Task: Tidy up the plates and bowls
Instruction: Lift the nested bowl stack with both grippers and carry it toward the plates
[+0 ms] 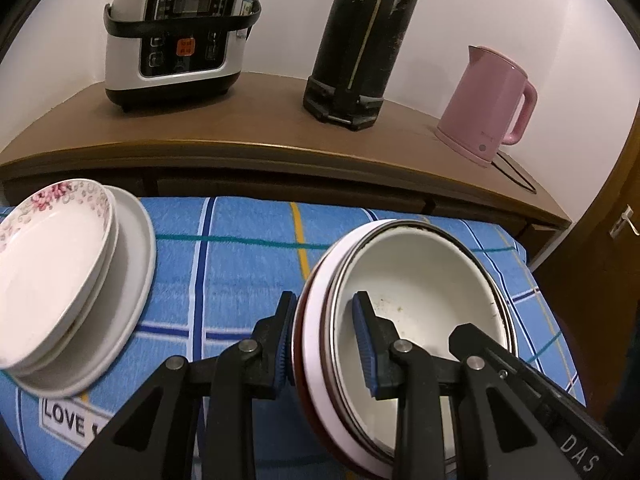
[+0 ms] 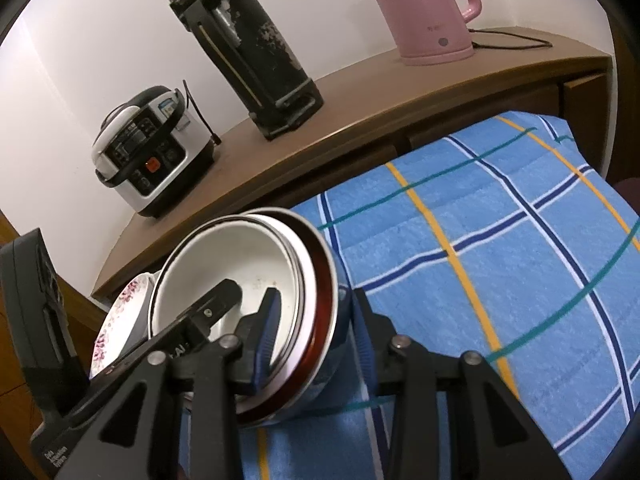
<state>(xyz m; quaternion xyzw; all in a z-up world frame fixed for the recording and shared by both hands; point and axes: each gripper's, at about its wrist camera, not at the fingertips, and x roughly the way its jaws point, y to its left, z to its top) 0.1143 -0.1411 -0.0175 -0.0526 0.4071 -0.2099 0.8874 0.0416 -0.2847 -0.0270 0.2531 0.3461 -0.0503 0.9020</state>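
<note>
We see both tools, the left tool (image 1: pixel 326 344) and the right tool (image 2: pixel 314 340), clamped on the rim of the stacked bowls (image 1: pixel 420 280); the plates (image 1: pixel 60 272) lie at 9 o'clock.

Rice cooker (image 1: pixel 176 36), black thermos (image 1: pixel 356 44), pink kettle (image 1: pixel 486 106) on wood shelf (image 1: pixel 260 120); blue plaid cloth (image 1: pixel 240 264).

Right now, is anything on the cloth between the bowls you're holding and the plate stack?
Nothing visible. In the left wrist view, only bare blue checked cloth lies between the nested bowls and the plates. Both the left gripper and the right gripper straddle the bowls' rims.
</note>
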